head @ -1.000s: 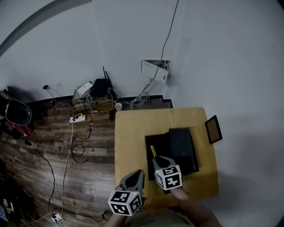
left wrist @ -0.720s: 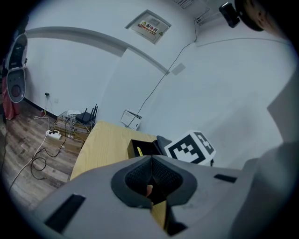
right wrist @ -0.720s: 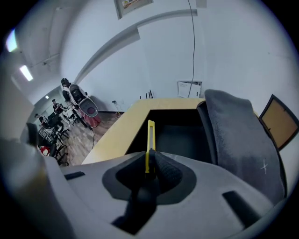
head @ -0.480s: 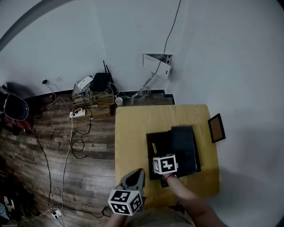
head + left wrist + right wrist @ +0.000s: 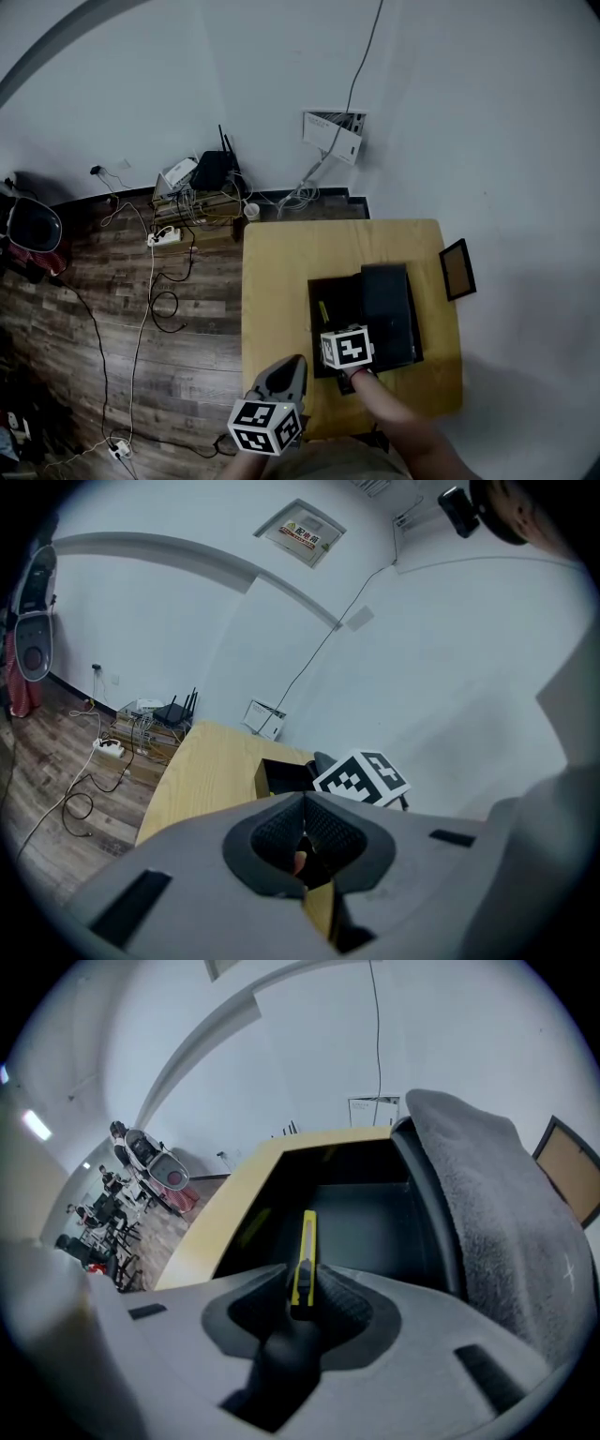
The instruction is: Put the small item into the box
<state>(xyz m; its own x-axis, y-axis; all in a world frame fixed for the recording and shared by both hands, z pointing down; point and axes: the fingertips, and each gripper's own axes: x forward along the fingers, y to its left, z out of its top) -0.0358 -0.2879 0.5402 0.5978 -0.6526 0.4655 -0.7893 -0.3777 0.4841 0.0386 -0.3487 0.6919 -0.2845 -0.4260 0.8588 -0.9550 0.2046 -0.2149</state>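
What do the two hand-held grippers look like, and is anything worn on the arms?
Both hand-held grippers, left and right, have light grey moulded bodies with dark, textured pads. Each carries a white marker cube printed with black squares. No cables show. The right forearm has no sleeve. The right one's jaws are opening, with a yellow utility knife between them.

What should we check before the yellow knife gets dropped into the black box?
1. The yellow plastic utility knife is between the jaws of the right gripper: ok, and the jaws are opening.
2. Knife is above the open black box: ok.
3. Box floor is bare: ok where visible.
4. The grey-lined lid is out of the way: ok.
5. The left gripper is shut and away from the box: ok.
6. Blade is pulled in: cannot tell.
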